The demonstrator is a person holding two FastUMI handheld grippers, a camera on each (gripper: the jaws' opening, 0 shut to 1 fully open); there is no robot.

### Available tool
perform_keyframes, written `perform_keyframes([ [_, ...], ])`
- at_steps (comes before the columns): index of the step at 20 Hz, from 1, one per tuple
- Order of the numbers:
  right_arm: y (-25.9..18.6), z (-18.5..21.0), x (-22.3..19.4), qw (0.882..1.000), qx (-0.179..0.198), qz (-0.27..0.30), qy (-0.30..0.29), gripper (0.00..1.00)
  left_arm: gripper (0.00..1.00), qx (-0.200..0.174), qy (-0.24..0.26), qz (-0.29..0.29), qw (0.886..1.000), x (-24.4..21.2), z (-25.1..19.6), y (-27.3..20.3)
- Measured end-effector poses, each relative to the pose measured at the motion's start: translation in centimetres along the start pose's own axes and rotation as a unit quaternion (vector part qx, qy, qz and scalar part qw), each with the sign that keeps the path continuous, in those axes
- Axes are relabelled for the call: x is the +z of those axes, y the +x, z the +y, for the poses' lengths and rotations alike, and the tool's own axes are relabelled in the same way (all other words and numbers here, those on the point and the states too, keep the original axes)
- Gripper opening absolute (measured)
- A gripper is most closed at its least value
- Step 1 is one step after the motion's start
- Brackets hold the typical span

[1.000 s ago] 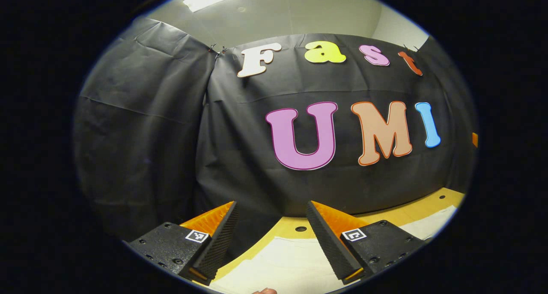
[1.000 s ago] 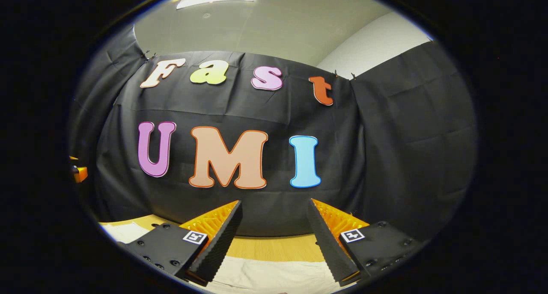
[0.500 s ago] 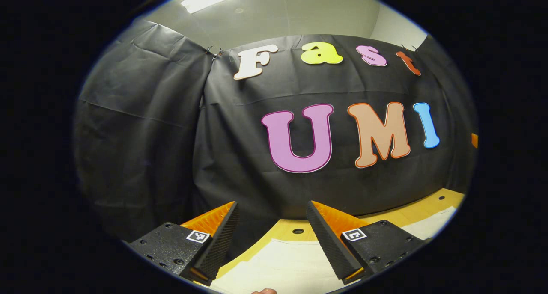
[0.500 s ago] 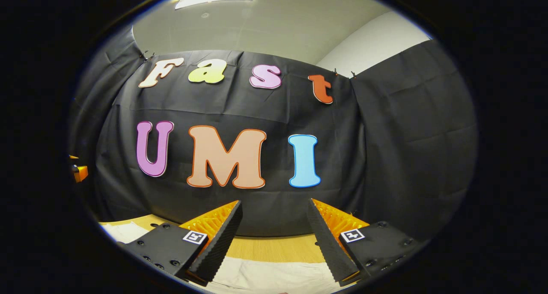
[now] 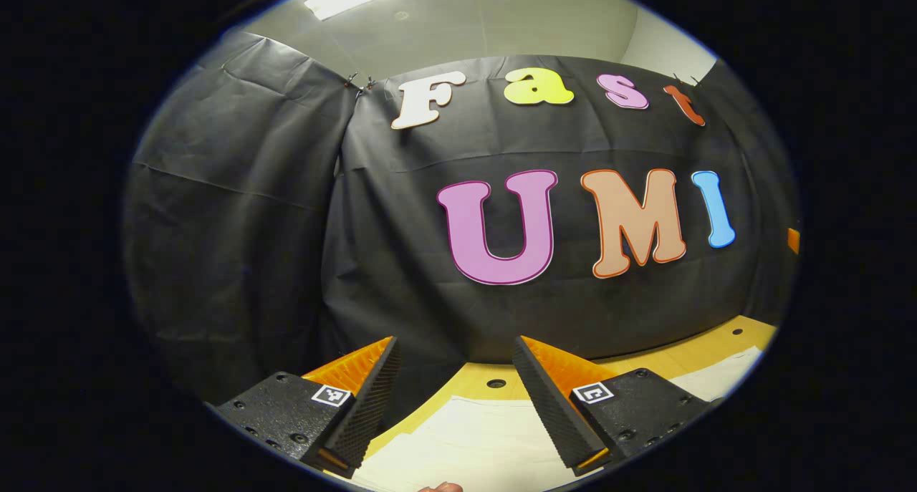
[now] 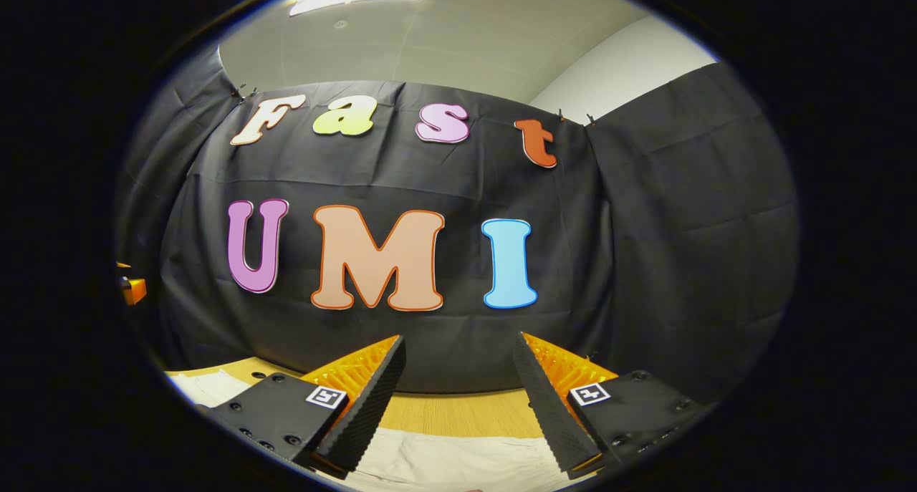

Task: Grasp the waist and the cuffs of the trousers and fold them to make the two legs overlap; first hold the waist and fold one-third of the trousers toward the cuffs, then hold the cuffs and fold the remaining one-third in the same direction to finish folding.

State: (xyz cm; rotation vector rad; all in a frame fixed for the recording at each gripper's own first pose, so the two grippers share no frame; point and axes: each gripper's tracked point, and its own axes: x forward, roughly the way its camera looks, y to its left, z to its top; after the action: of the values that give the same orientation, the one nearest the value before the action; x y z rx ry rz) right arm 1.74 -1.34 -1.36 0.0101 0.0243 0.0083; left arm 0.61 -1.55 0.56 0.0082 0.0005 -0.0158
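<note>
Pale cream trousers [image 5: 473, 442] lie flat on the table [image 5: 723, 334] beneath both wide-open, empty tongs [image 5: 455, 395].

The left gripper [image 5: 455, 343] has a small square black-and-white sticker [image 5: 330, 395] on the block behind each finger. The right gripper [image 6: 459, 338] has two square stickers [image 6: 589, 392] like them. They show block patterns. No words or numbers can be read.
</note>
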Motion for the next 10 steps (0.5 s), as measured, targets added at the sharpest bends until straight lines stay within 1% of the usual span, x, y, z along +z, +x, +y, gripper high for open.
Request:
perform_keyframes([
  [1,0.0,0.0,-0.1,1.0,0.0,0.0,0.0,0.97,0.96,-0.006,0.007,0.0,1.0,0.0,-0.1,0.0],
  [2,0.1,0.0,-0.1,1.0,-0.001,0.0,-0.001,0.97,0.99,-0.015,0.017,0.0,1.0,-0.2,-0.2,0.0],
  [3,0.1,-0.1,-0.1,1.0,0.0,0.0,0.0,0.97,0.99,-0.026,0.032,0.002,0.999,-0.5,-0.3,-0.1],
  [4,0.1,-0.1,-0.2,1.0,-0.001,0.0,-0.001,0.97,0.96,-0.035,0.055,0.005,0.998,-1.0,-0.3,-0.3],
  [5,0.1,-0.3,-0.4,1.0,-0.003,0.0,0.0,0.96,0.96,-0.042,0.074,0.005,0.996,-1.3,-0.3,-0.4],
  [6,0.1,-0.3,-0.4,1.0,-0.005,0.001,0.003,0.97,0.99,-0.048,0.092,0.005,0.995,-1.6,-0.3,-0.5],
  [7,0.1,-0.3,-0.6,1.0,-0.006,0.003,0.005,0.97,0.96,-0.055,0.106,0.006,0.993,-1.8,-0.4,-0.5],
  [10,0.0,-0.3,-1.2,1.0,-0.007,0.008,0.006,0.97,0.96,-0.079,0.149,0.021,0.985,-3.5,-0.5,-1.1],
])
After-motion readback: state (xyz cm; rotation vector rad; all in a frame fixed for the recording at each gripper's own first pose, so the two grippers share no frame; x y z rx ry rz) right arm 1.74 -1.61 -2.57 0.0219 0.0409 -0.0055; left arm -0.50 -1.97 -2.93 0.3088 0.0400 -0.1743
